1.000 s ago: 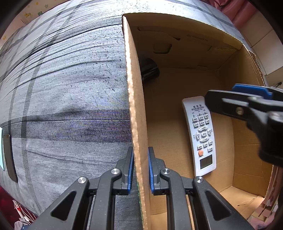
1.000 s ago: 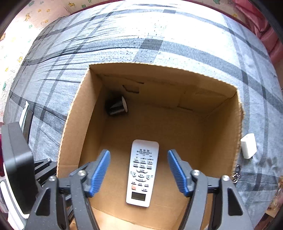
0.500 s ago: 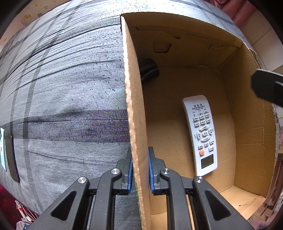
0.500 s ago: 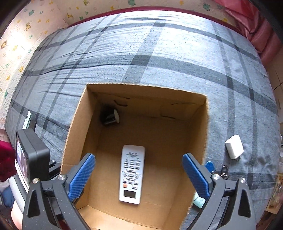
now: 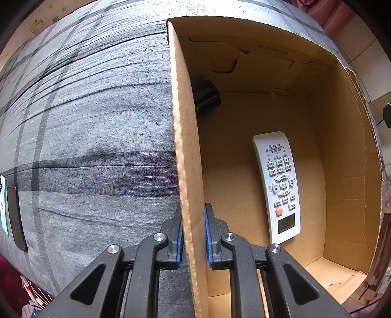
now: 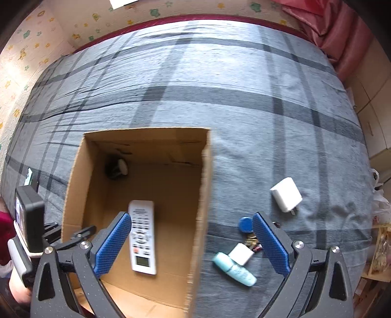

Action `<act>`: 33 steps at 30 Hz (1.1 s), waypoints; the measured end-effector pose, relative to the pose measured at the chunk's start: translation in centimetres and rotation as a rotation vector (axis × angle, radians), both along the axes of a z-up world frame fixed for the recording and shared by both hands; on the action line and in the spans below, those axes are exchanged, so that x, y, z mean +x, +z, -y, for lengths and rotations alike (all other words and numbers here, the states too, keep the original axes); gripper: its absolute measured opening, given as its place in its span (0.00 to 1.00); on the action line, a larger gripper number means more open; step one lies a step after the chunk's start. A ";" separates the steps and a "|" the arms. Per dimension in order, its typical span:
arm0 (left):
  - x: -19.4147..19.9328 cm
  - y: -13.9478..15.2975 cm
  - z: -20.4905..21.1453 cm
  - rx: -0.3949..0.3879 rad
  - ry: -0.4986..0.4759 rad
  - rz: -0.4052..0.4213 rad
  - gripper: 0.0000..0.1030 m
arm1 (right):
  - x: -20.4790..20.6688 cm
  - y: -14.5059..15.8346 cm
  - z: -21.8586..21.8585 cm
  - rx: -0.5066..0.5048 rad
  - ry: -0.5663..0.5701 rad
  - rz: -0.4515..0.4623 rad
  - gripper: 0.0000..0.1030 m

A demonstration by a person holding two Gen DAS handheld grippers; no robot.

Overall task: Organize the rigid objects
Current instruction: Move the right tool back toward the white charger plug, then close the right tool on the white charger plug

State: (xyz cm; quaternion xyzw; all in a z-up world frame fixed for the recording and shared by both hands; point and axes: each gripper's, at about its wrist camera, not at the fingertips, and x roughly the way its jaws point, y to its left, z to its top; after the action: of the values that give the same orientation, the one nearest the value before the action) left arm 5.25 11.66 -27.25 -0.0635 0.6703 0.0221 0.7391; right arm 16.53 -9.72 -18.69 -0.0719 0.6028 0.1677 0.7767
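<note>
A wide bed fills most of the room, spread with a grey cotton bedcover (image 6: 220, 80) crossed by darker charcoal plaid stripes – the cloth lies mostly flat, with fine creases running along its left side. Behind the head of the bed rises a cream wallpapered wall (image 6: 80, 22) dotted with small yellow and green flower and star shapes. At the far right corner a bundle of glossy pink satin fabric (image 6: 334, 24) is heaped. Beyond it stands a pale beige panelled cupboard (image 6: 371, 107). Daylight falls softly and evenly.
</note>
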 end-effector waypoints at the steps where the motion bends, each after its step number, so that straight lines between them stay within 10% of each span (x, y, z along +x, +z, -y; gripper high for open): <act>1: 0.0 0.0 0.0 0.000 0.001 -0.001 0.15 | 0.2 0.0 0.5 -0.007 -0.006 0.001 0.98; 33: 0.7 -0.5 -0.5 -0.001 0.010 -0.025 0.14 | 8.5 -11.5 12.1 -0.189 -0.160 -0.099 0.98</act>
State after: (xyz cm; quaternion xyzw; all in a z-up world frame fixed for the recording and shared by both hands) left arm 5.97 12.12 -27.73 -0.0672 0.6791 0.0263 0.7305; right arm 25.04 -21.84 -30.15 -0.0881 0.6572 0.0509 0.7468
